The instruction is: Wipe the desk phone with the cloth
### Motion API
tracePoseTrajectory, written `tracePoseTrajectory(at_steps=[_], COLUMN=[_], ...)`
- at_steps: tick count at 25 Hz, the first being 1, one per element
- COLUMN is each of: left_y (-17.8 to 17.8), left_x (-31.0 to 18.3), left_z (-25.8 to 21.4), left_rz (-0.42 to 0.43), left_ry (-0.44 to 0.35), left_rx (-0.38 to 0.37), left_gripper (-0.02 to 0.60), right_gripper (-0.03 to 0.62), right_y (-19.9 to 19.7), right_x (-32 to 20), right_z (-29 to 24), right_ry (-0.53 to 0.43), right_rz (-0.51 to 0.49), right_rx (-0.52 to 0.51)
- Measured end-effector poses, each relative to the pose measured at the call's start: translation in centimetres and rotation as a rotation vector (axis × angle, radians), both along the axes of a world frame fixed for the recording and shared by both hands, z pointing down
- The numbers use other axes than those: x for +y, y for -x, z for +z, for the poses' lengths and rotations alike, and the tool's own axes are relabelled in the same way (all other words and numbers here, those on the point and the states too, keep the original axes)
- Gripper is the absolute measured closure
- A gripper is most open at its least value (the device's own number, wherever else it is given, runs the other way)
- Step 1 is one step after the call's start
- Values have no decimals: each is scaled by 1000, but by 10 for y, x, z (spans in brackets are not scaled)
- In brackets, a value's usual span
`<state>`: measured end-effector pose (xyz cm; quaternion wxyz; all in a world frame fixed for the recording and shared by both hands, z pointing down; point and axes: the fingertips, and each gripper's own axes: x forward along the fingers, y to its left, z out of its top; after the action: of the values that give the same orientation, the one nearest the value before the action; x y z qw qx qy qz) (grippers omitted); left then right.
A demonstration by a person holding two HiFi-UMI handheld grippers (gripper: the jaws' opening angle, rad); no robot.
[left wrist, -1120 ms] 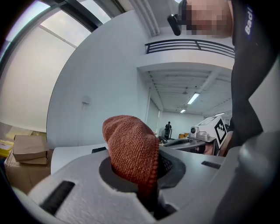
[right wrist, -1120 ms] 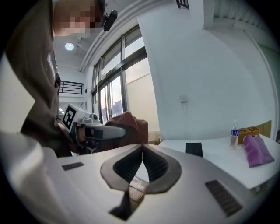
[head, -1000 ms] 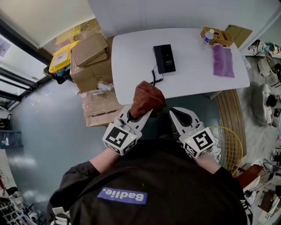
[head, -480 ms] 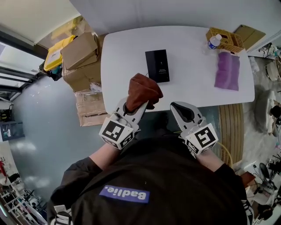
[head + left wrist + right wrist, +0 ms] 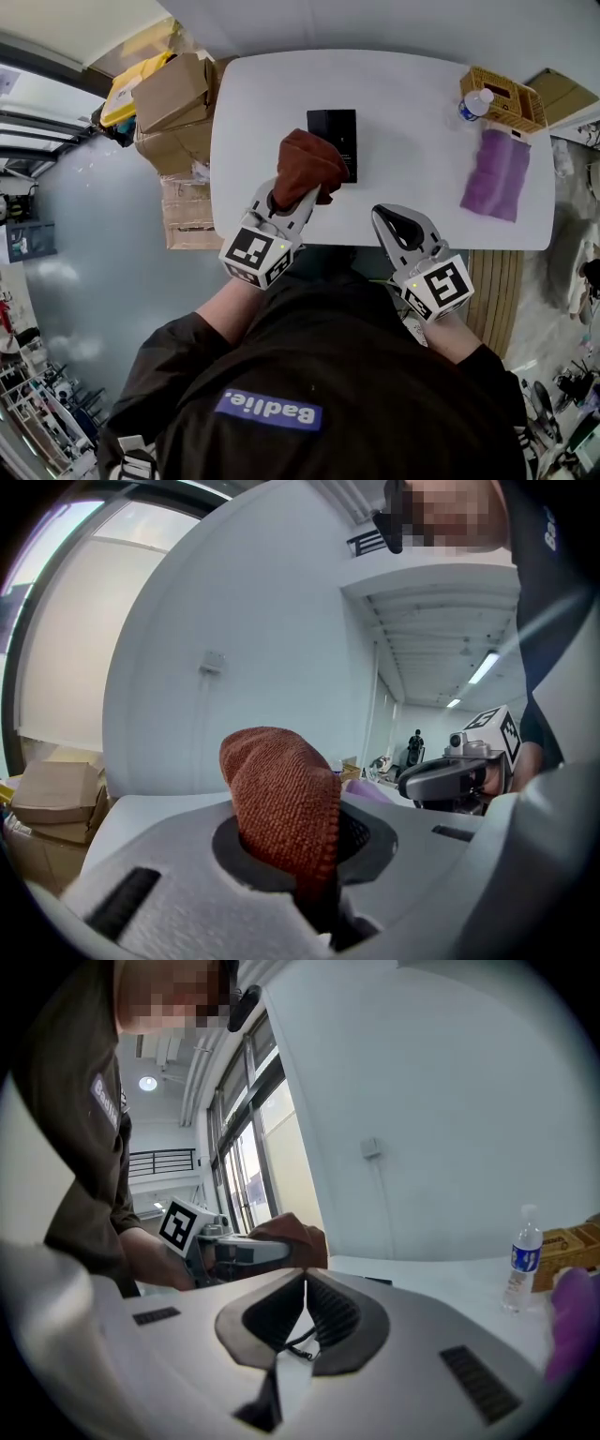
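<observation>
A black desk phone [image 5: 334,139] lies flat near the middle of the white table [image 5: 412,103]. My left gripper [image 5: 298,199] is shut on a bunched rust-brown cloth [image 5: 305,165], which hangs over the phone's near left corner. In the left gripper view the cloth [image 5: 281,803] bulges up out of the closed jaws. My right gripper [image 5: 392,217] is shut and holds nothing, hovering at the table's near edge, right of the phone. In the right gripper view the right gripper [image 5: 305,1283] has its jaws meeting, and the cloth [image 5: 292,1237] shows beyond them to the left.
A purple cloth [image 5: 497,174] lies at the table's right side. Behind it stand a wicker basket [image 5: 506,97] and a water bottle [image 5: 472,105]. Cardboard boxes [image 5: 174,103] and a yellow item are stacked on the floor left of the table.
The left gripper has carried the cloth forward, from the table's near edge onto the phone's near left corner. The right gripper stays shut near the table edge. The head view has shifted.
</observation>
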<state>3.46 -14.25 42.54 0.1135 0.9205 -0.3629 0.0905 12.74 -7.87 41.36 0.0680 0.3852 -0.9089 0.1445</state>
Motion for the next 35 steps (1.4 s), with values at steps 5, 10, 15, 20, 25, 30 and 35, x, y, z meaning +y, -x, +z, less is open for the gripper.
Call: tracePoseTrajectory(at_steps=[5, 10, 15, 20, 25, 30, 35], left_y=[-3, -6, -7, -7, -4, -3, -1], left_x=[-31, -56, -91, -125, -144, -142, -116], left_z=[17, 41, 72, 102, 138, 158, 173], left_rz=[-54, -64, -92, -121, -142, -152, -126], left_ry=[24, 52, 85, 126, 181, 221, 244], left_rx=[-18, -36, -42, -46, -69, -85, -119], left_gripper=[522, 522, 522, 522, 522, 522, 522], right_gripper=[563, 563, 562, 563, 562, 563, 562], right_y=[-9, -14, -23, -26, -22, -19, -14], right_x=[-7, -10, -11, -14, -23, -27, -29], right_z=[7, 13, 30, 49, 55, 61, 64], right_ry=[17, 40, 82, 128, 134, 146, 163], right_rz=[-14, 2, 16, 21, 17, 2, -9], right_rx=[-3, -3, 13, 29, 28, 30, 29])
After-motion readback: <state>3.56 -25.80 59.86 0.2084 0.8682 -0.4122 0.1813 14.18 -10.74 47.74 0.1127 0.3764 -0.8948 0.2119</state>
